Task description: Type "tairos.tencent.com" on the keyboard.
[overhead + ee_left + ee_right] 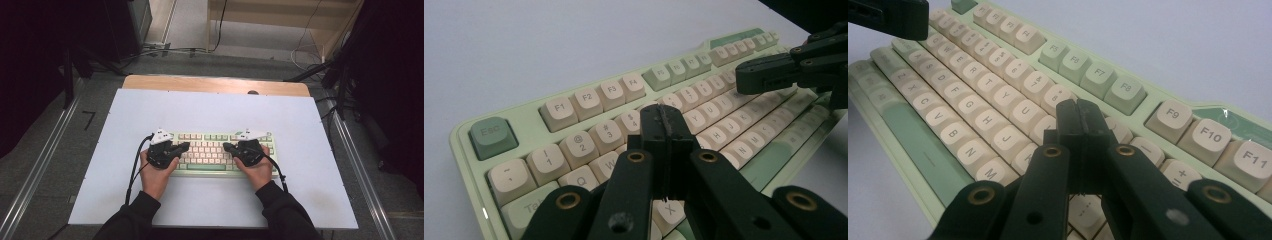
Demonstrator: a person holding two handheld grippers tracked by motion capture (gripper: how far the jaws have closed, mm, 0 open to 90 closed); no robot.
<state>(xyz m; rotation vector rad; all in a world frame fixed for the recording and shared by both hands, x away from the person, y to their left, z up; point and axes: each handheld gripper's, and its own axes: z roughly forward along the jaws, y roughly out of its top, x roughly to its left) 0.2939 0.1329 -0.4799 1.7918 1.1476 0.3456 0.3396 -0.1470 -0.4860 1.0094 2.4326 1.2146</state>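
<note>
A pale green keyboard [210, 169] with cream and green keys lies on the white board, near the middle. My left gripper [186, 145] hovers over its left half, jaws pressed together with nothing between them; in the left gripper view its tip [663, 120] sits above the number and letter rows of the keyboard [574, 107]. My right gripper [226, 146] is over the right half, also shut and empty; in the right gripper view its tip [1081, 116] hangs above the keyboard [998, 85] near the 8 and 9 keys. The two tips point toward each other, a short gap apart.
The white board [210, 110] covers a wooden table [215, 84]. Metal rails [40, 165] run along both sides on the grey floor. Cables [165, 50] and a wooden frame lie beyond the far edge. Dark curtains stand left and right.
</note>
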